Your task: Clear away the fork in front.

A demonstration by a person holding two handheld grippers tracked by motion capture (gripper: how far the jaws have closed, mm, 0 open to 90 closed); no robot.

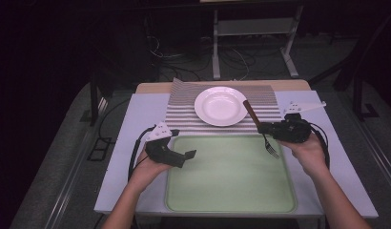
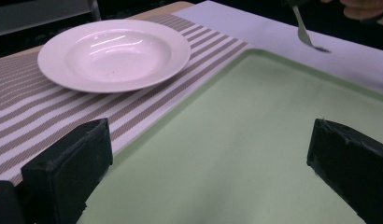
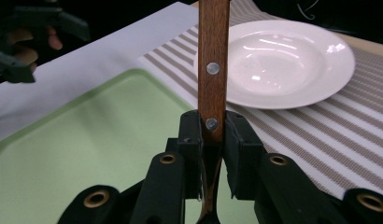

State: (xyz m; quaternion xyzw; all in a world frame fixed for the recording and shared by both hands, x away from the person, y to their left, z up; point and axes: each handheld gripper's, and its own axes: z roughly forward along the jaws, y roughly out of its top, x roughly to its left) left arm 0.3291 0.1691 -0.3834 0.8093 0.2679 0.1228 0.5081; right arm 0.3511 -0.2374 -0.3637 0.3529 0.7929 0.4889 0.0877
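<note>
The fork (image 1: 261,128) is gripped by the right tongs (image 1: 271,129), whose jaws are closed on the wooden handle near its lower rivet, as seen in the right gripper view (image 3: 212,70). It is carried clear of the surface, above the far right corner of the green tray (image 1: 231,200), the handle pointing toward the white plate (image 1: 221,106) and the tines angled down toward the tray's right edge. The grip close to the metal neck is judged to be chosen for control of the tines and for a flat release of the handle.

The left tongs (image 1: 184,157) are held open and empty over the tray's left side, both jaws standing wide apart in the left gripper view; a standby posture is inferred.

The plate rests empty on the striped placemat (image 1: 184,114), just beyond the tray. The tray's interior is bare. A placement beside the plate is judged likely, and the plate's rim, just beside the handle tip, is noted as the 1 obstruction. The white surface (image 1: 131,124) to either side is otherwise unobstructed.
</note>
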